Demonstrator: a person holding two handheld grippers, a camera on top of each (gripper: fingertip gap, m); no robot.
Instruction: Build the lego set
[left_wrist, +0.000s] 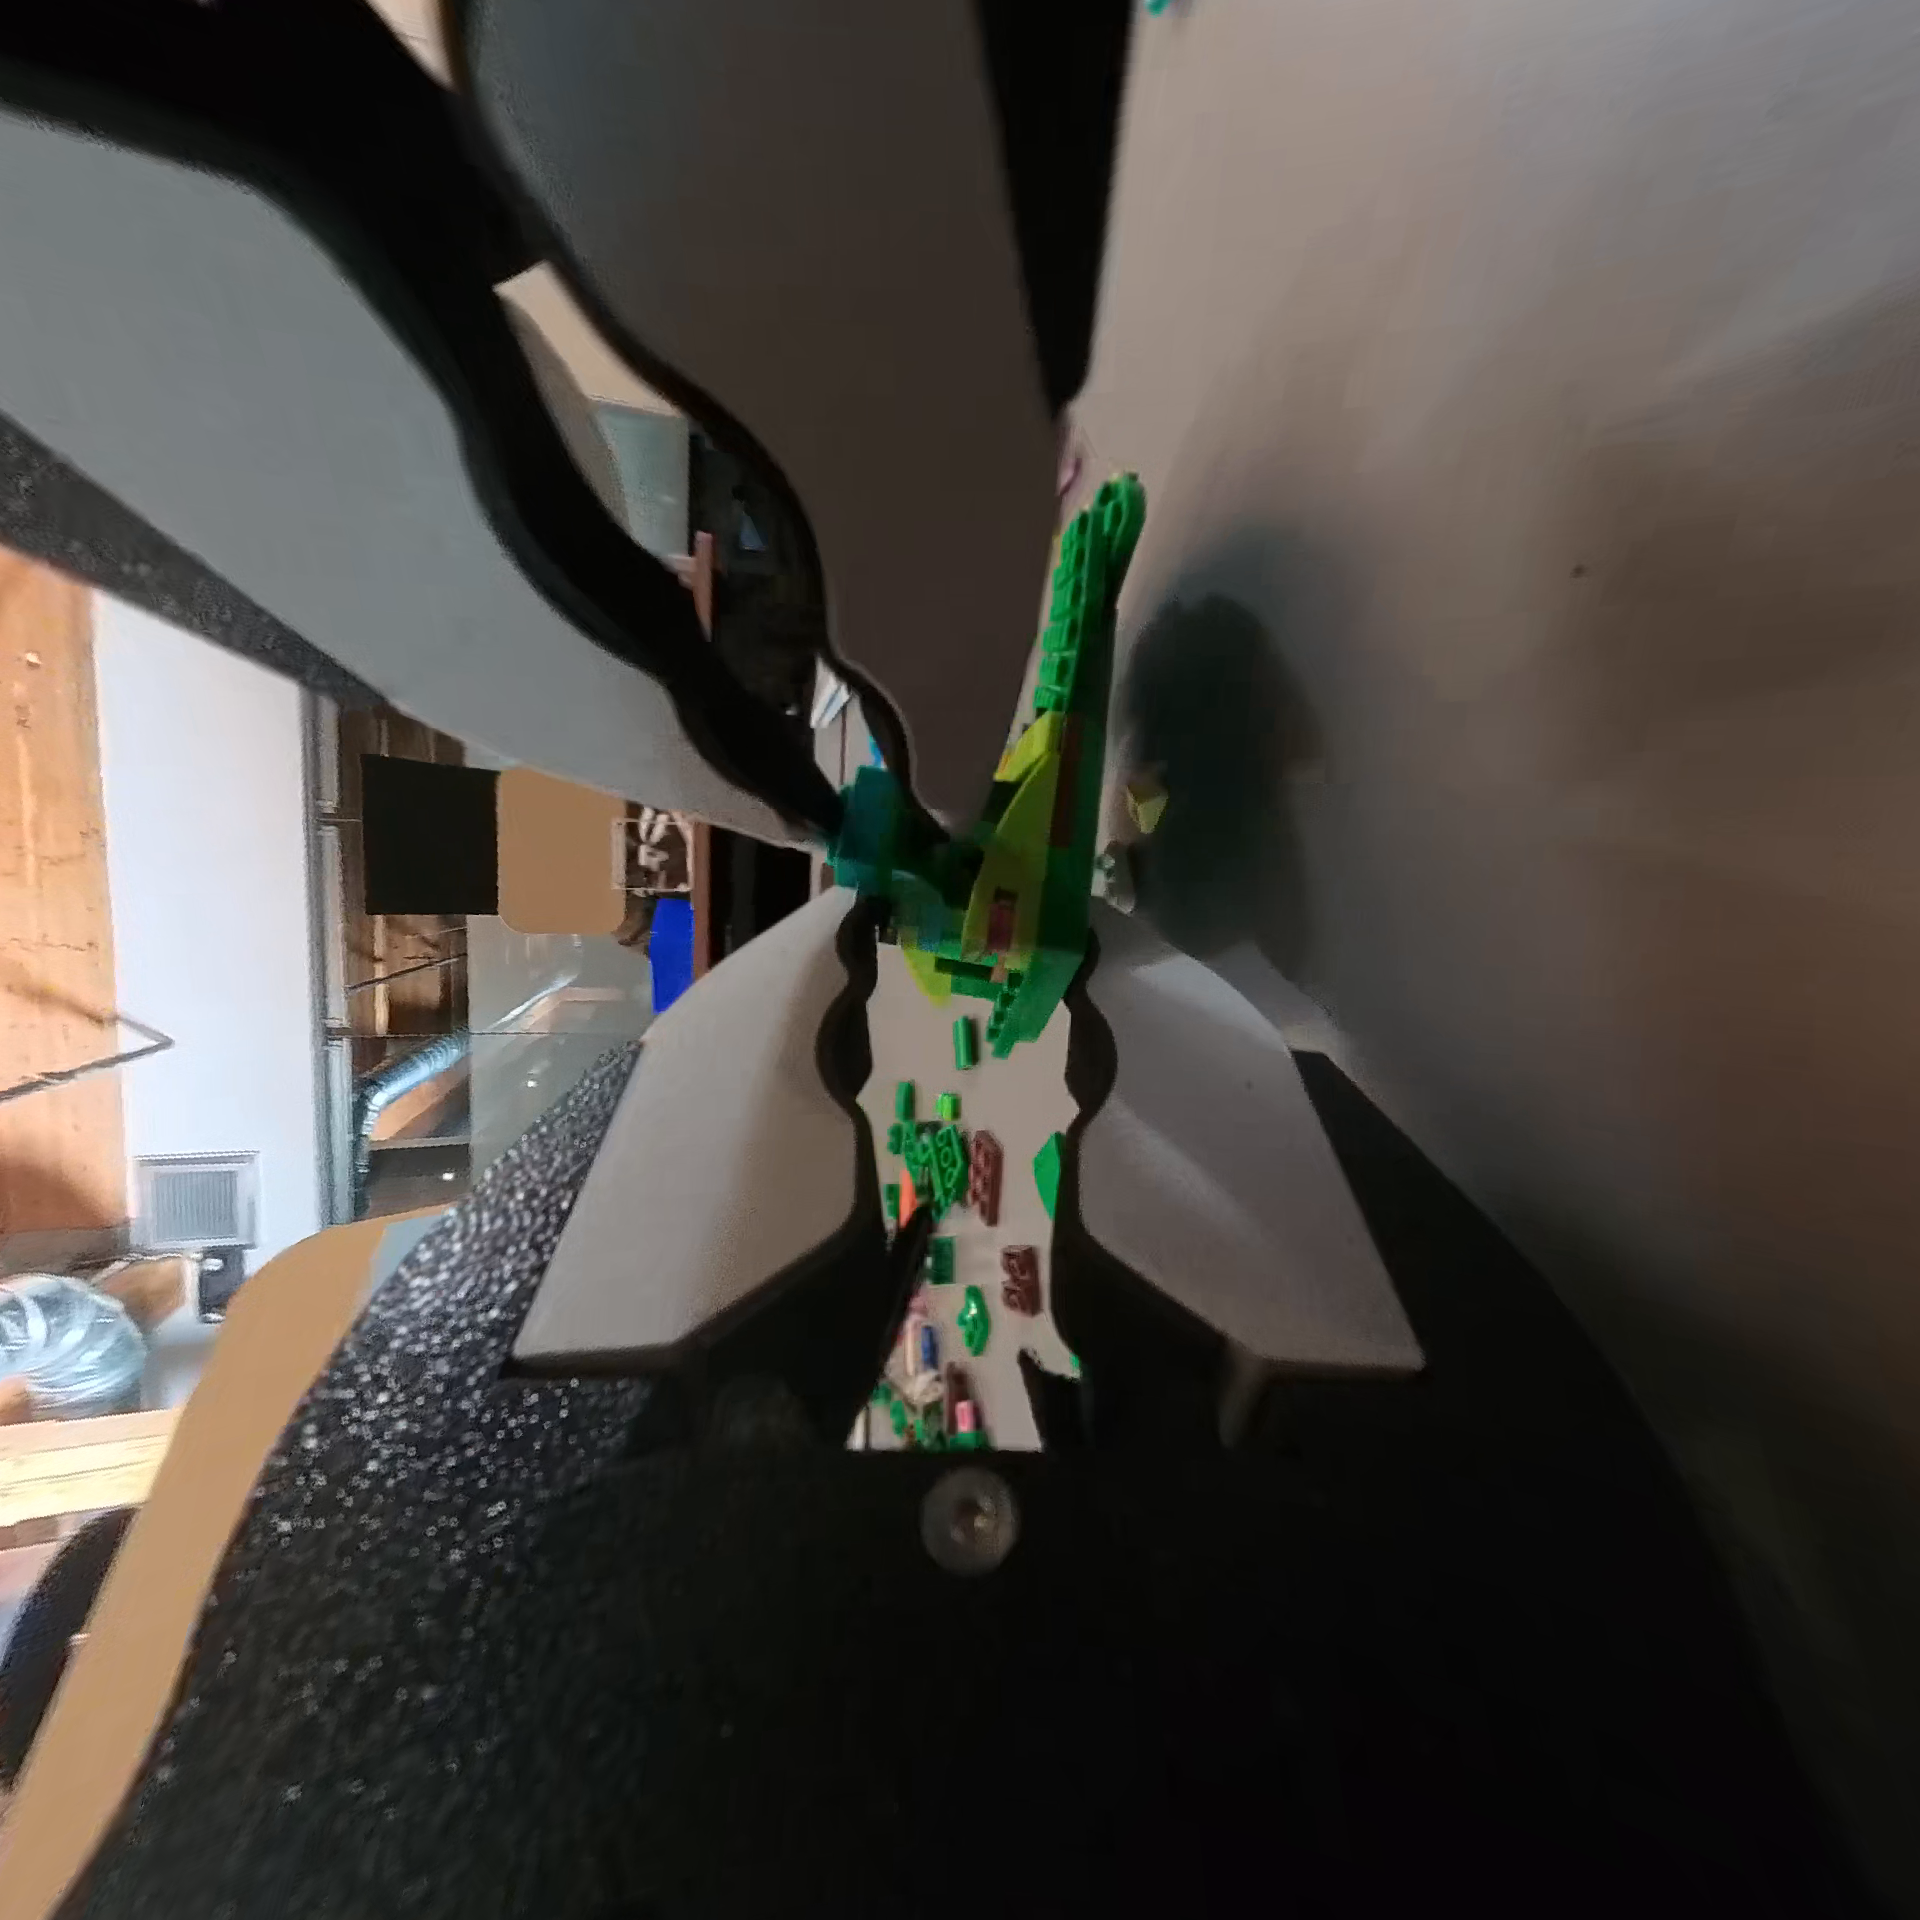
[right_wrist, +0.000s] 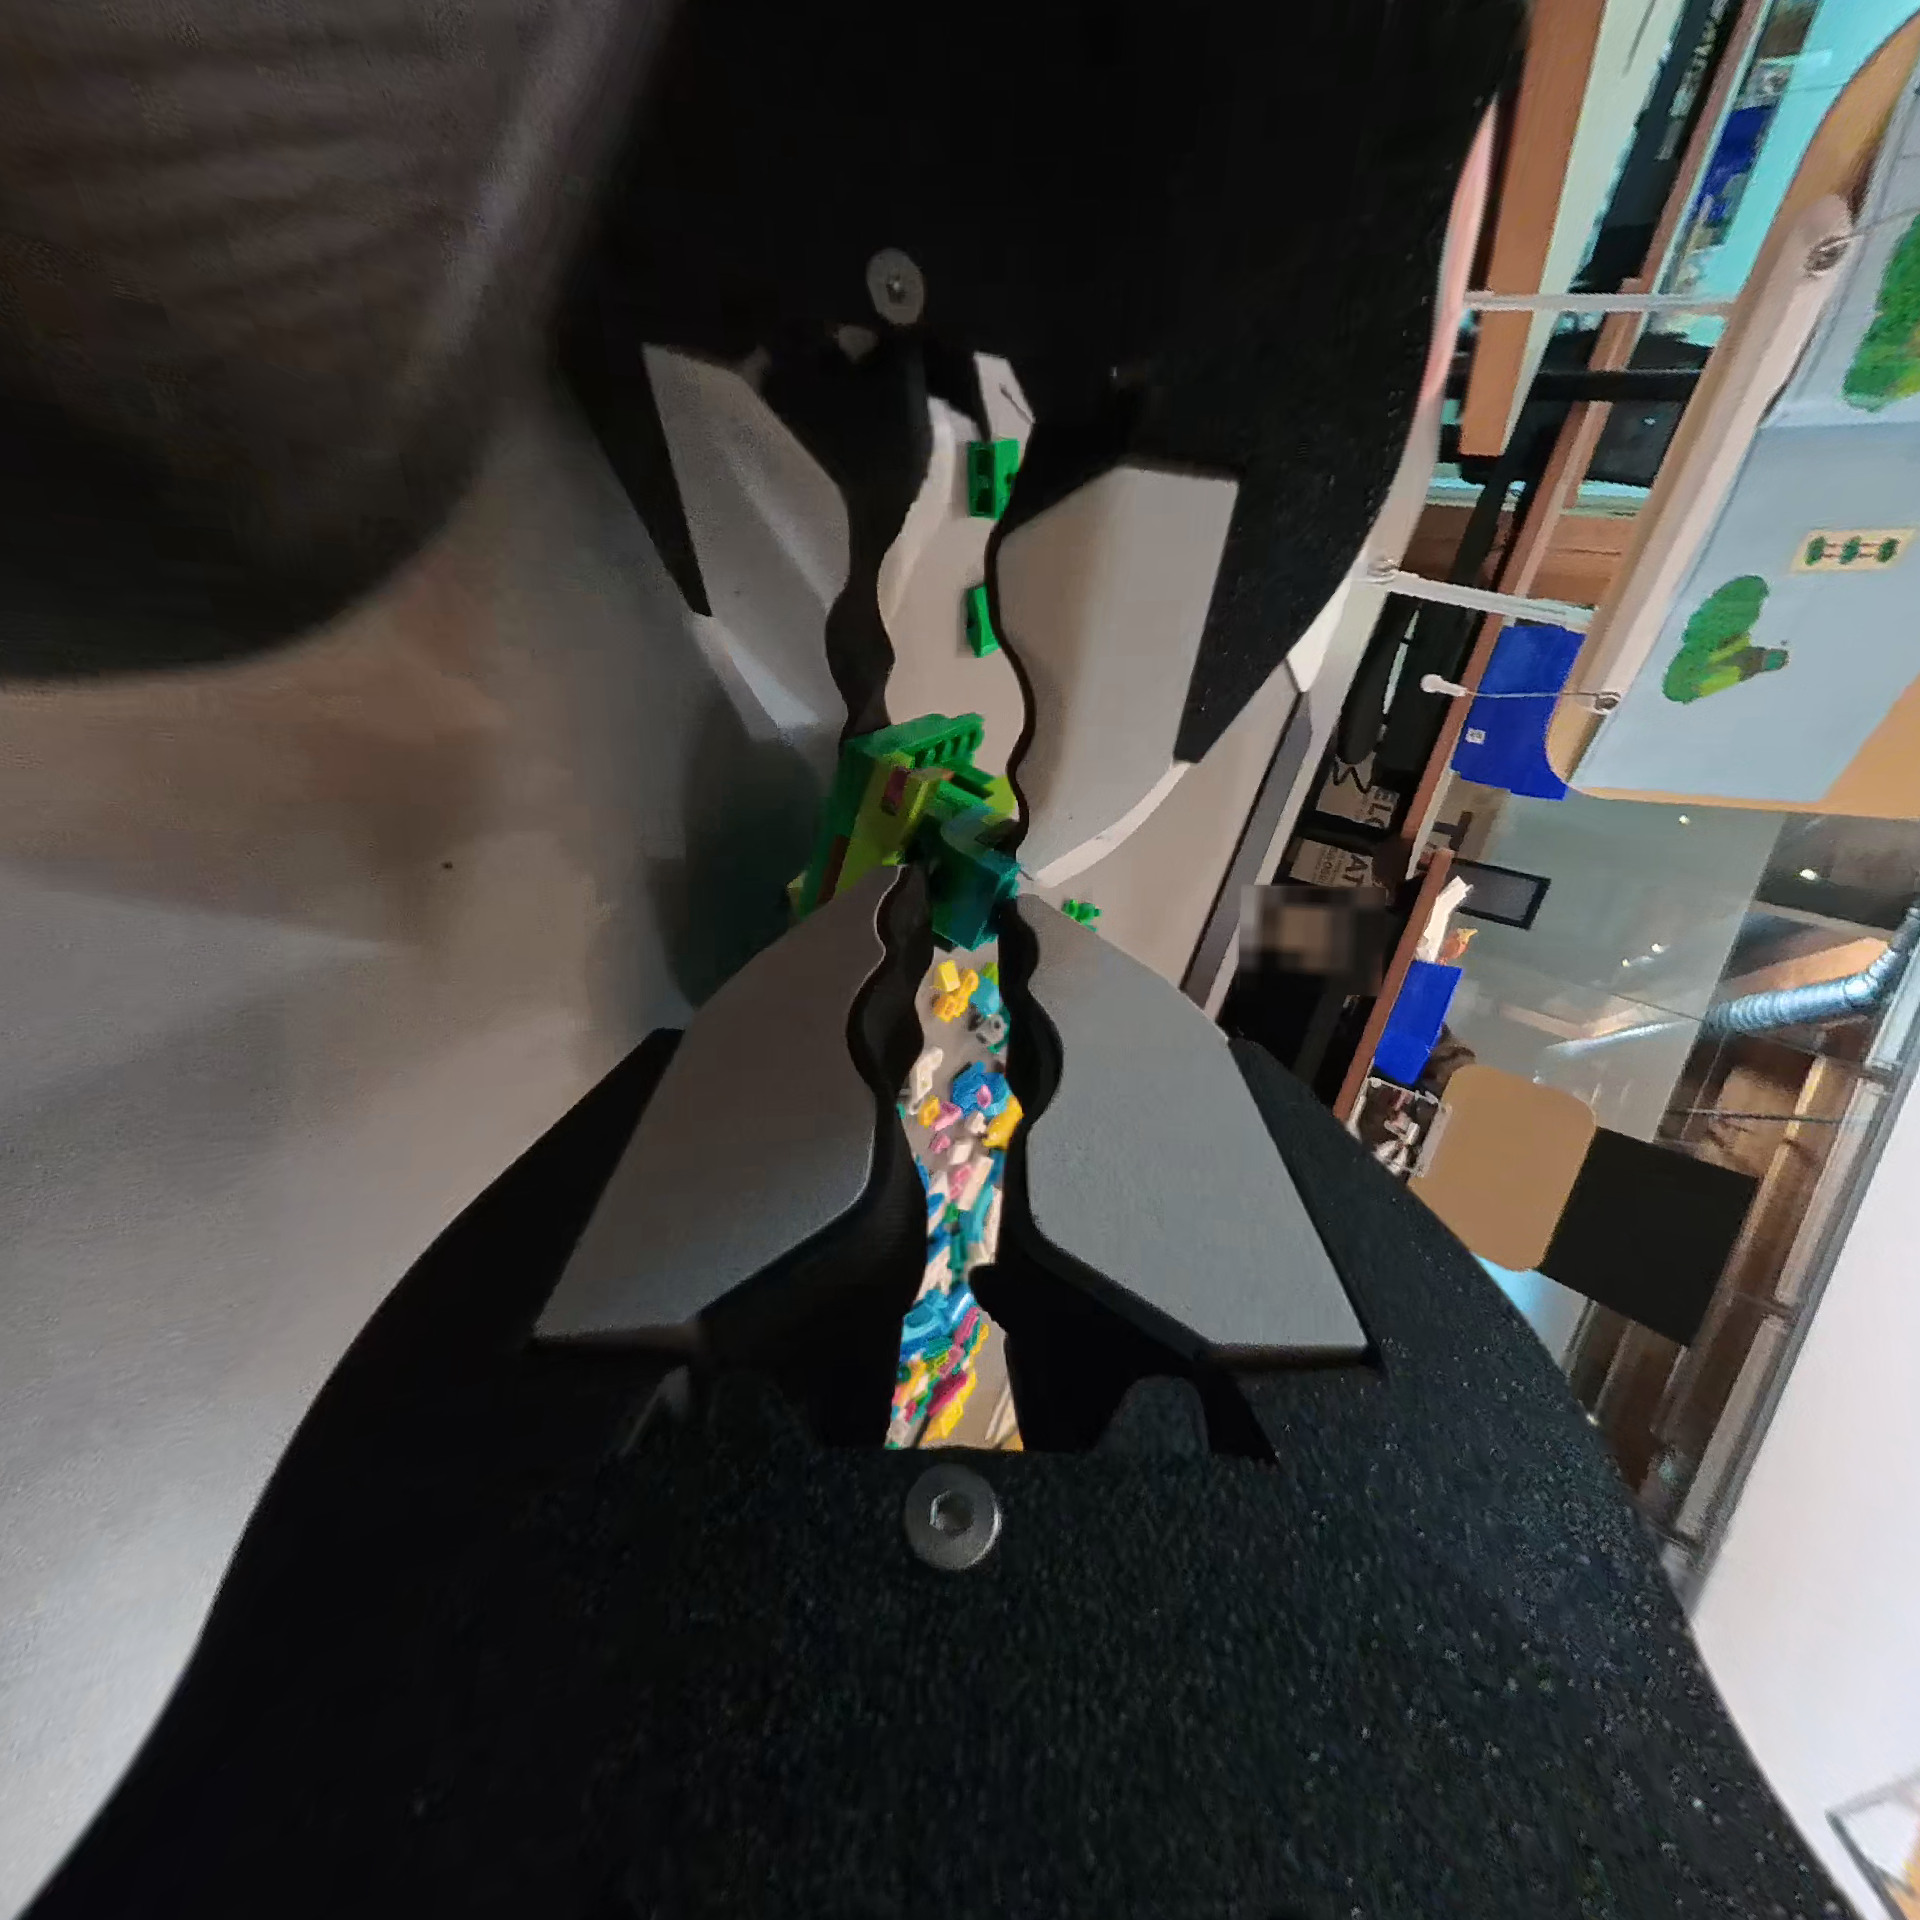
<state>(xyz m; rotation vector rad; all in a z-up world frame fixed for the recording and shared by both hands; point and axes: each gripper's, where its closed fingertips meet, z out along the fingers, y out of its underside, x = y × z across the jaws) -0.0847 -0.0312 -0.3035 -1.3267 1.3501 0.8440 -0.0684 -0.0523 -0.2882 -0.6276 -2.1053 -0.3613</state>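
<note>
My left gripper (left_wrist: 977, 935) is closed on the base of a green lego assembly (left_wrist: 1049, 821), lifted above the white table (left_wrist: 1558, 727). My right gripper (right_wrist: 961, 894), tip to tip with it, pinches a teal brick (right_wrist: 971, 883) against the assembly. I judge I'm seating this brick; next comes a firm, aligned squeeze. Loose bricks (left_wrist: 956, 1174) lie scattered on the table below.

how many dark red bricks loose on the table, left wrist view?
2 loose dark red bricks in the gap between the left tongs: one upper, one lower. The tongs' fingers may hide more.
</note>
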